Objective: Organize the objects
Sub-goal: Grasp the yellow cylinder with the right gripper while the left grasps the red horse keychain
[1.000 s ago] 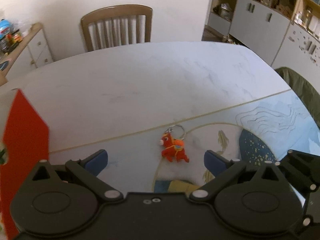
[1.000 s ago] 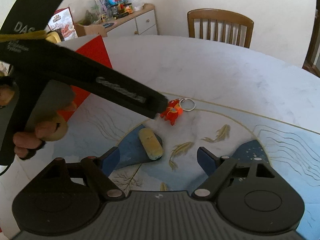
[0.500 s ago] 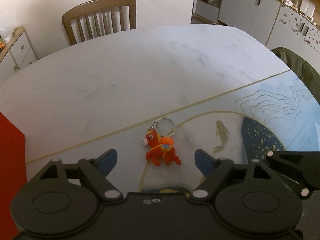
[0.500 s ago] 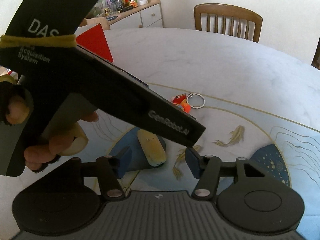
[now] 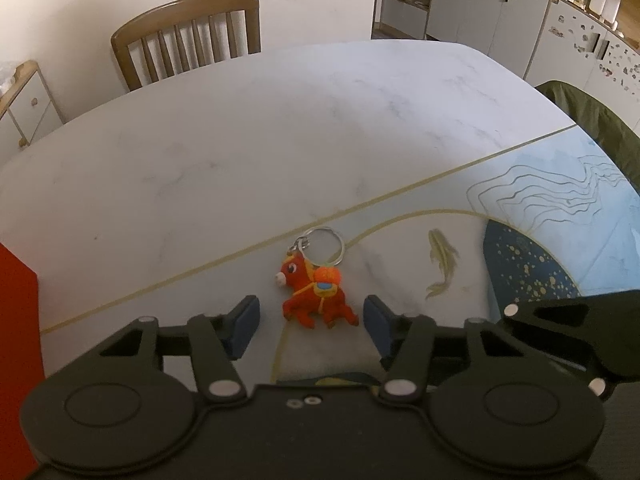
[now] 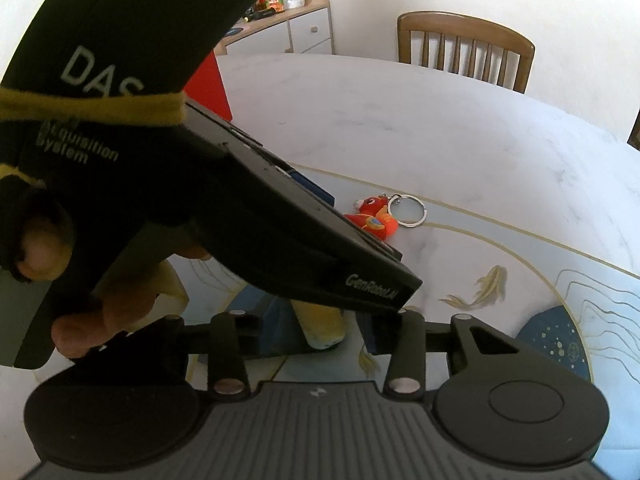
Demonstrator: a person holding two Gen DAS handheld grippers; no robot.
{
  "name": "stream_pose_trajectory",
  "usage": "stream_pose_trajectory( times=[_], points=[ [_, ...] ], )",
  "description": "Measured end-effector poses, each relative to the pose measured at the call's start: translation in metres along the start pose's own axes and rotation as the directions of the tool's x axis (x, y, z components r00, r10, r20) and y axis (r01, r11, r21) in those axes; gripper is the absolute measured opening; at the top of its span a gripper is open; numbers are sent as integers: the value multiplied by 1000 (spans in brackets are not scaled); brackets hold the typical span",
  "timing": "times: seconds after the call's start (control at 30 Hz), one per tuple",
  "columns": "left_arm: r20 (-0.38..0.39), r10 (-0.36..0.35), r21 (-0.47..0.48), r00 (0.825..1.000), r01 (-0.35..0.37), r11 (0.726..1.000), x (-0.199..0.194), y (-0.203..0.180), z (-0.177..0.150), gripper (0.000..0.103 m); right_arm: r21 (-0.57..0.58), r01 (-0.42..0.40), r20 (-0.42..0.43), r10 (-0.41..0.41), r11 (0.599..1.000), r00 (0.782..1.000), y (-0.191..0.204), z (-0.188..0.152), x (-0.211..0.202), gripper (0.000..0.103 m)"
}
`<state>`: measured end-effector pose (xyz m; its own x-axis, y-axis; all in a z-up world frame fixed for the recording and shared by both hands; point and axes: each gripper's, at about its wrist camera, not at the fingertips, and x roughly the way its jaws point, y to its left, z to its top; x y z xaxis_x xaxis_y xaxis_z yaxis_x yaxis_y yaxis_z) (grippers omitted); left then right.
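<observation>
Yellow object [image 6: 322,326] mostly hidden behind left gripper [image 6: 344,216]; identity unclear.

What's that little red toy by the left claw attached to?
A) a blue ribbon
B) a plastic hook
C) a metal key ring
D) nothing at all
C: the red toy has a short chain running to a round metal ring that lies flat on the table, just ahead of the open left claw.

Wall: plain white
Chair [image 5: 188,36]: brown wood, slatted, at the counter's [image 5: 280,128] far edge
Cabinets [image 5: 492,4]: grey-white, far right
</observation>
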<state>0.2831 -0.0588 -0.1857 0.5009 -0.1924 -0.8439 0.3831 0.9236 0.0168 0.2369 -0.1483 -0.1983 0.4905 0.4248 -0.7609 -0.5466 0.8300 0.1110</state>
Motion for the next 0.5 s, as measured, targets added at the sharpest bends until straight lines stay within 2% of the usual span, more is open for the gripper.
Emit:
stream_pose_trajectory(
  times=[0.03, 0.3, 0.5],
  points=[
    [-3, 3, 2, 1000, -3, 1000, 0, 0, 1, 54, 1, -1, 0, 1, 1000, 1000, 0, 0, 0, 32],
    [-14, -1, -3, 1000, 1, 1000, 0, -2, 4, 38, 49, -8, -2, 8, 999, 1000, -2, -4, -5, 25],
    [-22, 17, -13, 1000, -17, 1000, -1, -2, 4, 37, 153, -16, -8, 18, 988, 1000, -15, -11, -15, 25]
  ],
)
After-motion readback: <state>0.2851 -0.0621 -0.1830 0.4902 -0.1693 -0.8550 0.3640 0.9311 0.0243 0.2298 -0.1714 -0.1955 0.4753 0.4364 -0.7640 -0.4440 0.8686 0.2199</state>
